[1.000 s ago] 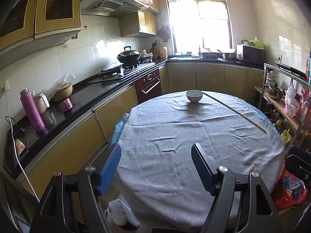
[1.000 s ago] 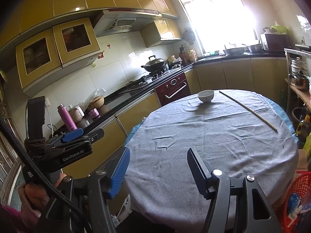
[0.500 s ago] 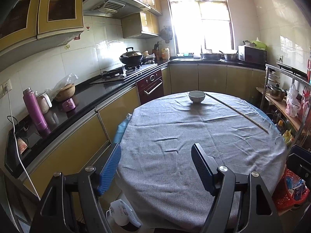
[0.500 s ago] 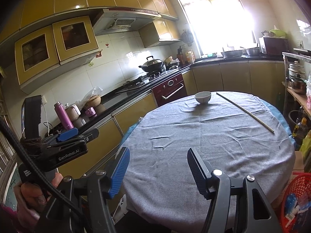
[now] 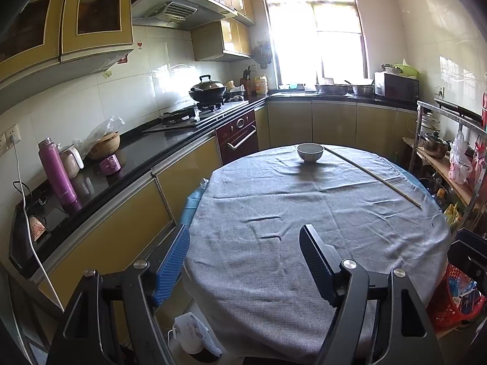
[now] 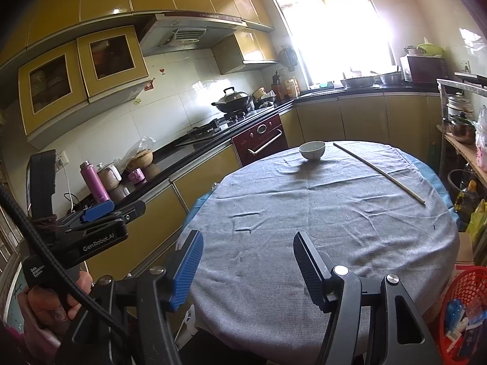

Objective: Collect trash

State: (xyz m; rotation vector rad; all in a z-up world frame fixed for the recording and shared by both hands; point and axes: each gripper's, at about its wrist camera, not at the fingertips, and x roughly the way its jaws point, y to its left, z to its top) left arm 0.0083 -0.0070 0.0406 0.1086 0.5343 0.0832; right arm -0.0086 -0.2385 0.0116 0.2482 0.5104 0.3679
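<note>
A round table with a grey cloth fills both views. A white bowl stands at its far edge. A long thin stick lies across the far right of the cloth. My left gripper is open and empty over the near edge. My right gripper is open and empty over the near edge too. The left gripper's body shows at the left of the right wrist view. A red basket with wrappers sits on the floor at the right.
A black counter runs along the left with a purple flask, a jug, a pink cup and a stove with a wok. A shelf rack with pots and bags stands right of the table. A white appliance lies on the floor.
Both views have drawn back and risen slightly, so the table looks a little farther. Both grippers stay open and empty.
</note>
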